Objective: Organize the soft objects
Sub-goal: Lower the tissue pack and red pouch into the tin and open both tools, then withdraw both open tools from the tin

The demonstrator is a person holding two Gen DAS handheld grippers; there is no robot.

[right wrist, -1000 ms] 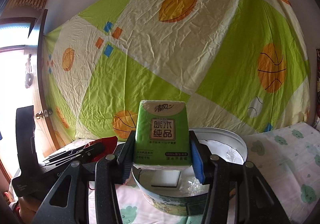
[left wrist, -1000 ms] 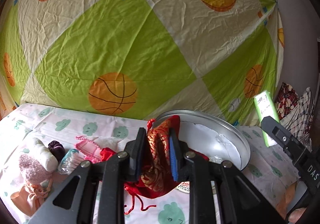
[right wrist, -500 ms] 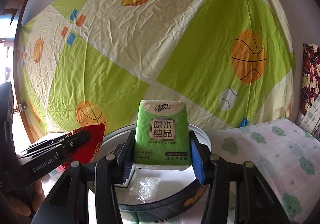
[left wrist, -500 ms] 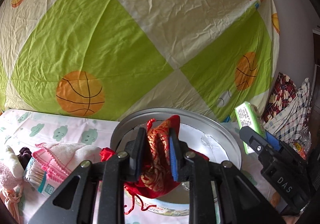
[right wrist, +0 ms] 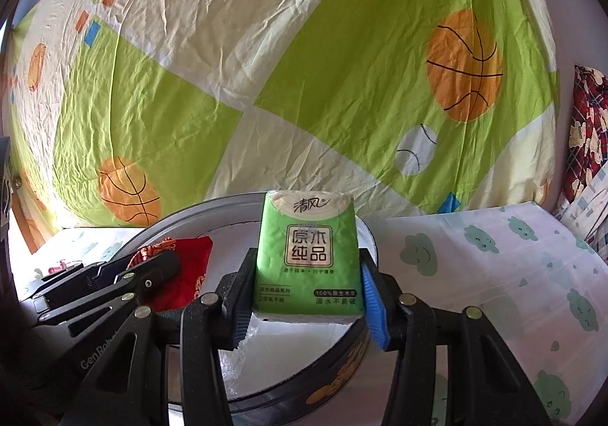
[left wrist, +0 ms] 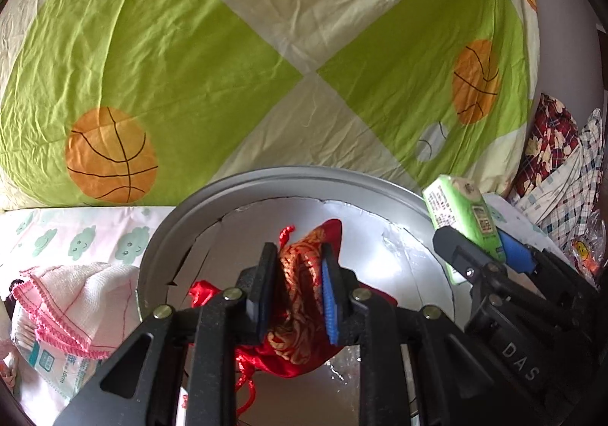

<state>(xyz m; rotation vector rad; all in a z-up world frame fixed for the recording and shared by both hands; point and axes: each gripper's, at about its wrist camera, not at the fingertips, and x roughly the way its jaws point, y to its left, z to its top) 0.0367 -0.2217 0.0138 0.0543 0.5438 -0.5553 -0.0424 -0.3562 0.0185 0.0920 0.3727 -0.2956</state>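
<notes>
Left wrist view: our left gripper (left wrist: 297,287) was closed on a red and gold drawstring pouch (left wrist: 304,270), the fabric bunched tightly between the two fingers and hanging below them, its red cord dangling. Beyond and beneath the fingertips sat the round metal tin (left wrist: 243,190), so the pouch was held over its pale interior. To the right of these fingers our right gripper (left wrist: 490,258) clamped a green tissue pack (left wrist: 465,215) above the tin's right rim. To the left of the fingers, outside the tin, a pink-edged white cloth (left wrist: 72,296) lay on a packet of cotton swabs (left wrist: 49,361). Right wrist view: the fingers were spread to the pack's width and pressed against its two sides, holding the tissue pack (right wrist: 308,255) upright over the tin (right wrist: 342,353); left of them, the left gripper (right wrist: 152,266) held the pouch (right wrist: 186,266) over the same tin. A basketball-print sheet (right wrist: 304,65) hung behind.
</notes>
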